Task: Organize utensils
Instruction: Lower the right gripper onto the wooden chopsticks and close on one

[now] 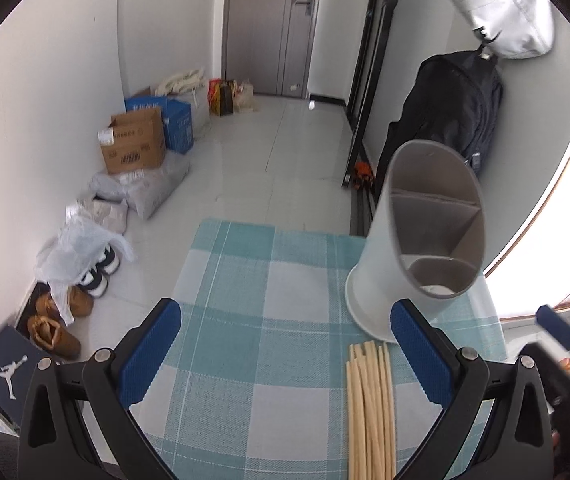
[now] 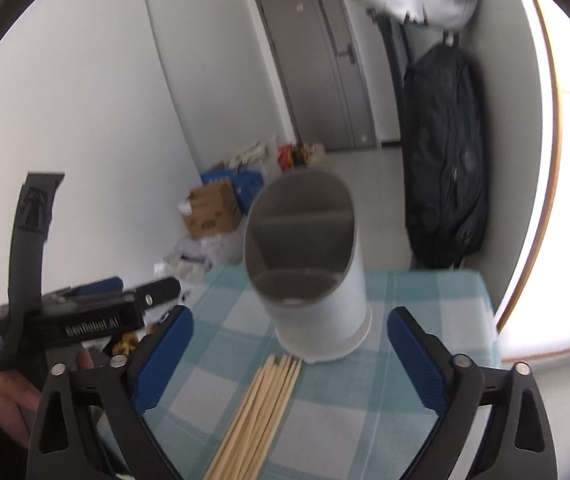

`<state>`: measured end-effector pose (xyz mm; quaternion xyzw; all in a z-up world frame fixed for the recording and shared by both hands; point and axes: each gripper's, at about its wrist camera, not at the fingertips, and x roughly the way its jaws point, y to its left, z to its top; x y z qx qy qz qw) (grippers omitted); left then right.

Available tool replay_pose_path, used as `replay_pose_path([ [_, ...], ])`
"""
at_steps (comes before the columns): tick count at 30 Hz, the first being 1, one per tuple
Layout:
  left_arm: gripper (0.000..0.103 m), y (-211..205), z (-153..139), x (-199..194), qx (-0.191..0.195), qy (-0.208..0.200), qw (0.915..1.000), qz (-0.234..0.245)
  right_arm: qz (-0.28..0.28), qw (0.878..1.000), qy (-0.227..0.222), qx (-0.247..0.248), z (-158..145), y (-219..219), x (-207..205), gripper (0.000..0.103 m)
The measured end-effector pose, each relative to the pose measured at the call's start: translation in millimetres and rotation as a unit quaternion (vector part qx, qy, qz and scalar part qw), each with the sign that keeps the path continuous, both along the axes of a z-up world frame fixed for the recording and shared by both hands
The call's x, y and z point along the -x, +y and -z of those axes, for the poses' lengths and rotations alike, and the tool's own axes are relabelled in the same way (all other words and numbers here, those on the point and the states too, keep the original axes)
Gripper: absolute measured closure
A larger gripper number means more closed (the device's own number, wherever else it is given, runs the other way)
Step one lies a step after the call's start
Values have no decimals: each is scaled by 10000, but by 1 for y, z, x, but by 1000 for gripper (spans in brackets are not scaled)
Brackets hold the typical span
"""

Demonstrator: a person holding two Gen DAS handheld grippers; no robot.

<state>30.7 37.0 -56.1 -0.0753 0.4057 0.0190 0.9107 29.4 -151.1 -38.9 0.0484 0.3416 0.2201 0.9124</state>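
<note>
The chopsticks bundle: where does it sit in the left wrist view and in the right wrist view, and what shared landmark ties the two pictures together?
Left wrist view: chopsticks lie at bottom right of centre, running up to the base of the white utensil holder.
Right wrist view: chopsticks run diagonally from bottom centre, tips near the holder's base.
Shared landmark: the holder on the checked tablecloth; also the grey door behind.

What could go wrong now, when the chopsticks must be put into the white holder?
1. The chopsticks lie loose in a bundle; the open right gripper may pinch only some and scatter the rest.
2. The tall utensil holder stands just beyond their tips; a push could tip it.
3. The left gripper is also close, so the two may collide.
</note>
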Motion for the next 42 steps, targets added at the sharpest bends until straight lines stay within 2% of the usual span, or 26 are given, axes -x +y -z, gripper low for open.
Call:
replay_pose_path([
  [4, 1, 13, 13, -7, 55, 356, 9993, -139, -305, 9956, 867, 205, 37, 20, -18, 25],
  [6, 1, 21, 19, -10, 88, 497, 9985, -215, -486, 9911, 1215, 235, 53, 32, -25, 38],
  [8, 1, 27, 26, -13, 61, 677, 9972, -300, -626, 9865, 1482, 298, 65, 43, -29, 41],
  [9, 1, 30, 30, -15, 78, 755, 9965, -338, -683, 9846, 1571, 347, 69, 49, -31, 48],
  [10, 1, 34, 33, -16, 120, 830, 9958, -374, -749, 9824, 1664, 387, 74, 55, -34, 49],
  [16, 1, 51, 44, -19, 316, 1179, 9912, -508, -868, 9742, 1998, 590, 96, 83, -49, 57],
  [19, 1, 58, 46, -21, 402, 1241, 9898, -573, -717, 9691, 2168, 927, 109, 95, -58, 64],
  [22, 1, 67, 49, -22, 533, 1281, 9883, -640, -538, 9686, 2083, 1249, 105, 100, -61, 72],
  [23, 1, 69, 50, -23, 569, 1292, 9878, -655, -500, 9669, 2112, 1338, 106, 104, -62, 86],
  [24, 1, 71, 50, -22, 625, 1298, 9873, -673, -419, 9657, 2103, 1467, 107, 105, -62, 93],
  [29, 1, 76, 50, -23, 756, 1291, 9865, -659, -273, 9652, 2093, 1541, 104, 103, -59, 99],
  [36, 1, 72, 50, -21, 724, 1283, 9875, -555, 261, 9707, 2207, 910, 93, 59, -47, 100],
  [42, 1, 59, 55, -20, 553, 1397, 9881, -323, 705, 9664, 2340, 791, 92, 27, -39, 100],
])
